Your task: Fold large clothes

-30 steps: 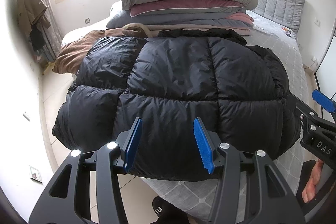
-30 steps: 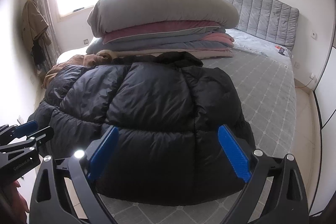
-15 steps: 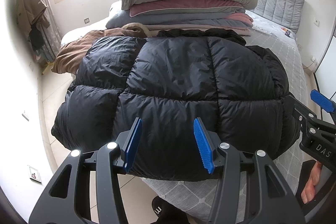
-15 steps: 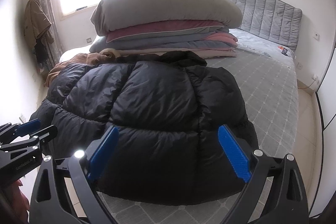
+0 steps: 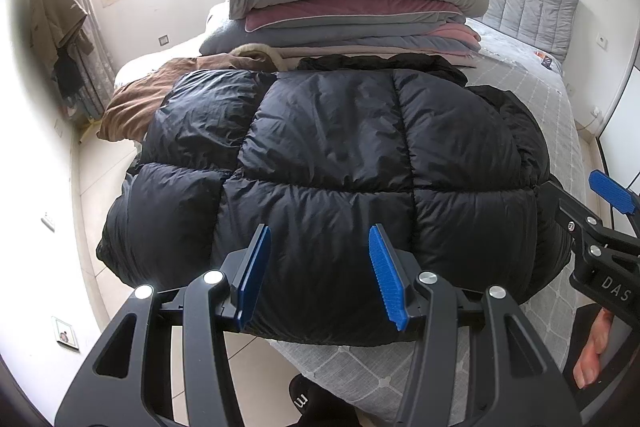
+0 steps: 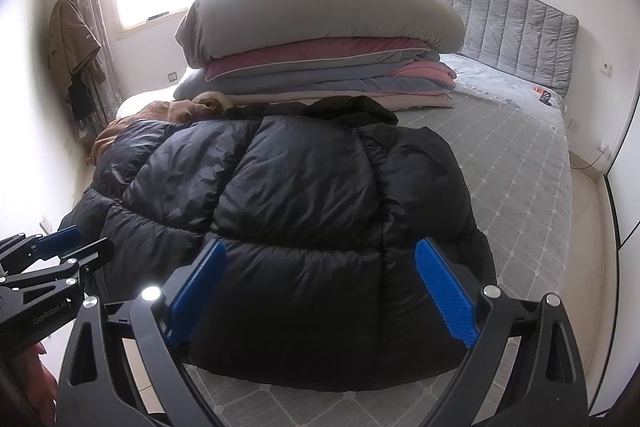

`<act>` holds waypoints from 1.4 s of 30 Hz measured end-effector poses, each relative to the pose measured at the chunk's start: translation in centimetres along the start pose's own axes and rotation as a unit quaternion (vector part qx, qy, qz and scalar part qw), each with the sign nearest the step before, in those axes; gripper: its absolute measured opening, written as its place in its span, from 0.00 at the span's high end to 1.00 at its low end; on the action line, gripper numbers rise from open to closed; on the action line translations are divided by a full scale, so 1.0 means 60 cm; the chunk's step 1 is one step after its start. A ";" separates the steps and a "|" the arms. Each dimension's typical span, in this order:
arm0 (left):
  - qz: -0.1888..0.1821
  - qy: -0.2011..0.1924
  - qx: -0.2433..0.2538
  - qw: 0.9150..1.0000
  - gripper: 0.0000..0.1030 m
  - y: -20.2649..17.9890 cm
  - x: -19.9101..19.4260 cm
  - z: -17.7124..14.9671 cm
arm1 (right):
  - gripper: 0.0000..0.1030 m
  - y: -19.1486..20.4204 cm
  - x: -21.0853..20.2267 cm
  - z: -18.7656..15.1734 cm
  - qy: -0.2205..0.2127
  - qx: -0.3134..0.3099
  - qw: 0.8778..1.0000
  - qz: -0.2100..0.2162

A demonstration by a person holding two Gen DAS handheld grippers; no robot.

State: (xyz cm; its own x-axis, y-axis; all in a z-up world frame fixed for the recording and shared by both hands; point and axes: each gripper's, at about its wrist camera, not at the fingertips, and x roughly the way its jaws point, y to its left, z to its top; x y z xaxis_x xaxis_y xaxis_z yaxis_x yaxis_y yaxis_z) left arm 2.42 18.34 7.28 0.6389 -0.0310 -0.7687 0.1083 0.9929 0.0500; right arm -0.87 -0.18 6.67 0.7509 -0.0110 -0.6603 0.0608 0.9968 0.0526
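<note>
Puffer jacket (image 5: 332,171), black and quilted, lay spread across the near end of the grey bed (image 6: 516,171), its left side spilling past the mattress edge and its collar end pointing toward the stack of folded bedding (image 5: 348,7). Starting at the left, a brown garment (image 5: 136,103) lay crumpled beside the jacket's far left corner, touching it as far as we could tell.

Next came our left gripper (image 5: 320,273), hovering above the near hem with its blue pads (image 5: 254,273) moderately spread and nothing between them. Whether the tips brushed the fabric we could not tell. Further right, our right gripper (image 6: 320,297) hung over the hem as well, its pads (image 6: 444,301) spread wider and likewise holding nothing.

We judged that we were at the reach, before any grasp: the jacket looked flat or at most partly folded, with no hold taken on it. The next move, we reckoned, called for lowering both grippers to the hem, one toward each near corner, and pinching enough of the puffy shell to get through the slippery outer layer. A shallow bite would likely slide off. Then both sides would need lifting evenly and carrying toward the collar, so the fold landed square rather than skewed toward the overhanging left side.
</note>
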 end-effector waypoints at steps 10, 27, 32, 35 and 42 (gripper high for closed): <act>-0.002 0.001 0.001 1.000 0.53 -0.002 0.001 0.001 | 0.10 0.000 0.002 0.000 0.000 -0.001 1.000 0.003; -0.005 -0.021 0.000 1.000 0.46 -0.016 -0.011 0.001 | 0.10 -0.010 -0.012 0.003 -0.019 0.004 0.999 0.025; -0.013 -0.073 -0.010 0.997 0.28 -0.034 -0.041 0.004 | 0.07 -0.016 -0.042 0.003 -0.063 -0.009 0.998 0.028; -0.019 -0.093 -0.004 0.995 0.21 -0.052 -0.059 0.008 | 0.07 -0.018 -0.050 0.003 -0.071 -0.024 0.997 0.032; -0.028 -0.107 -0.049 0.993 0.09 -0.056 -0.068 0.014 | 0.07 -0.051 -0.048 -0.001 -0.055 -0.002 0.996 0.067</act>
State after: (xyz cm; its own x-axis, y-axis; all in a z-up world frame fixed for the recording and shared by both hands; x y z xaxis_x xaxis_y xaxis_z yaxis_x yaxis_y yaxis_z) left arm 0.09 15.02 10.80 0.7820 -0.1004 -0.6151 0.0801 0.9949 -0.0605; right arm -3.28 -3.19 8.35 0.8201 0.1129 -0.5610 -0.0467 0.9903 0.1310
